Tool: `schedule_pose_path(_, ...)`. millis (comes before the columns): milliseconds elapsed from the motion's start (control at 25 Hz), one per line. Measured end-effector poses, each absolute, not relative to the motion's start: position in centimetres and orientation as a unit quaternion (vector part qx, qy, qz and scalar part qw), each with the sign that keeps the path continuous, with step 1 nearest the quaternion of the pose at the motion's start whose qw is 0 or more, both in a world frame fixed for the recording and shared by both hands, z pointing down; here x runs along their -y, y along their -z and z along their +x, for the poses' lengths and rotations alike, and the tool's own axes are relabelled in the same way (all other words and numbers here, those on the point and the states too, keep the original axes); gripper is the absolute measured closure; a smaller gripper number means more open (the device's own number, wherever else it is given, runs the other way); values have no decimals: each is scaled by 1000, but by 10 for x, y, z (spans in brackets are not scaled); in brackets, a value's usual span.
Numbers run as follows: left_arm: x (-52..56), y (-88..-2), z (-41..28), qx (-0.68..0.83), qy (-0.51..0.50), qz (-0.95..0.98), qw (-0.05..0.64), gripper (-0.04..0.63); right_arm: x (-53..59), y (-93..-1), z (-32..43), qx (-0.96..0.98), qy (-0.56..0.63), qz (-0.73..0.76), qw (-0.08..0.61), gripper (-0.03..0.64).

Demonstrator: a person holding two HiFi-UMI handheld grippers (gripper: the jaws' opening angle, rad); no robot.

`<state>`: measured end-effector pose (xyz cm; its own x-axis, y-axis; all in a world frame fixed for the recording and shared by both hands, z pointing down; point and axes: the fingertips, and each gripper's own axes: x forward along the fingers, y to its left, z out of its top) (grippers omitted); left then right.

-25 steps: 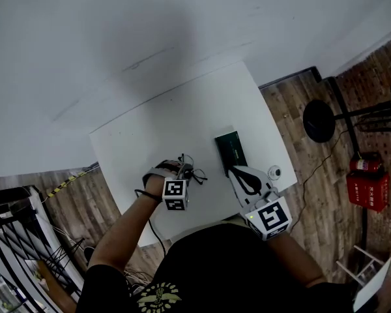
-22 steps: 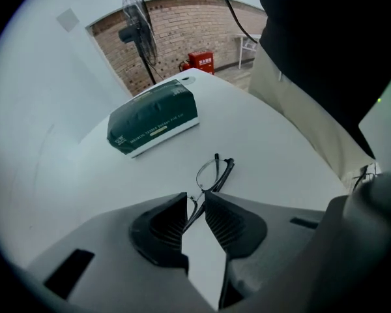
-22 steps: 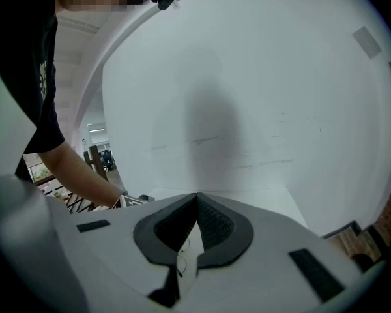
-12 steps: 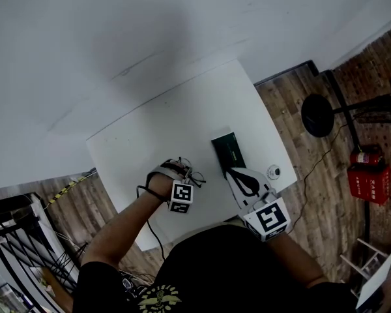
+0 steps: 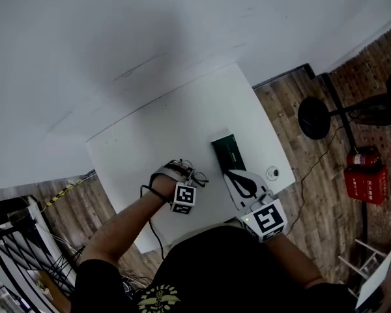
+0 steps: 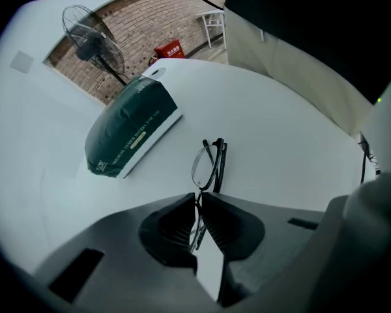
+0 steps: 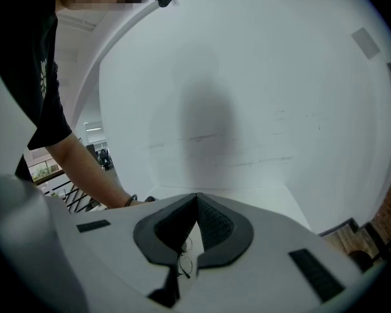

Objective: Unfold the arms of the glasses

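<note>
**Left gripper [image 5: 184, 173] lowered, glasses [image 6: 208, 163] in its grip**

Since a second ago the left gripper has sunk toward the white tabletop [image 5: 150, 135] and rolled; the right gripper [image 5: 229, 173] has not moved. Left fingers are pinched shut on one end of the glasses. Their arms are still folded, and the frame juts past the fingertips over the tabletop, near a dark green case [image 6: 130, 128]. Right fingers are closed together and empty, beside the case.

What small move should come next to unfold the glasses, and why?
Probably open the fingers of the right gripper, so it can help pull. The left gripper pinches the glasses, which are folded and reach down to the table. The right one is shut on nothing.
</note>
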<state>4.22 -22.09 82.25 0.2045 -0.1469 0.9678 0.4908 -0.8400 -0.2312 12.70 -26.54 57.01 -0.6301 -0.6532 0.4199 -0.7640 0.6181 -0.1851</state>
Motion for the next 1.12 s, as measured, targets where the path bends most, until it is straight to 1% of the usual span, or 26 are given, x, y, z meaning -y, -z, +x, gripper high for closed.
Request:
schedule_pose_path(120,224,-815,43,79,608,-754,238,565,264,-566,123,888,-172,399,151,623)
schedule_pose_path(320,237,-794,31,-14,587,-789,182,571,261,-562,117,886,-173,401,155,623)
schedule_pose_path(400,241,-786,24,-57,570,-805,152,571,258,-560,112,888,-170,397,156,623)
schedule_pose_path(480,245,-777,15,-103,549,-823,105,572,255,-557,106,892,-164,392,155,623)
schedule_pose_path(600,247,-758,4,-168,499,-850,26,572,250,-551,98,896,-157,386,156,623)
schedule_pose_path(760,249,-729,-8,-235,428,-871,-43,572,244,-543,87,899,-149,380,157,624)
schedule_pose_path(960,257,-673,-26,-313,333,-886,-82,572,234,-530,65,909,-133,364,153,624)
schedule_pose_path(1120,261,-617,-47,-378,235,-885,-136,572,226,-519,48,916,-123,352,146,623)
